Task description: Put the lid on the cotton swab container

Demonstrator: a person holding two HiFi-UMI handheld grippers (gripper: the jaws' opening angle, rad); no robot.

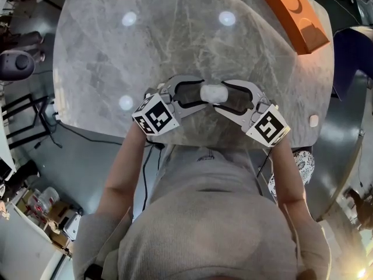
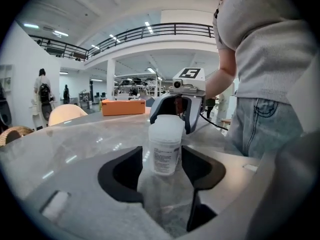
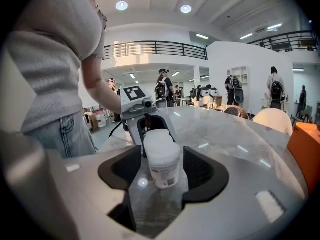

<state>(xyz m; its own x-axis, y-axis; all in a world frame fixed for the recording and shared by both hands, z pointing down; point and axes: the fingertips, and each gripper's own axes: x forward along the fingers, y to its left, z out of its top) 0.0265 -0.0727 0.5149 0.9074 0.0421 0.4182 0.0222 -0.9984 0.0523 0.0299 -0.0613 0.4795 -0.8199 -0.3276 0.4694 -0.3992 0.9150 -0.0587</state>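
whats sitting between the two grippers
The lidded cotton swab container stands between the open left gripper and right gripper, seen in the head view.

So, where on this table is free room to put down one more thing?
The table is bare across its far and left parts, from the orange box over to the left edge. It is crowded at the near edge, where the open left claw and right claw flank the white container.
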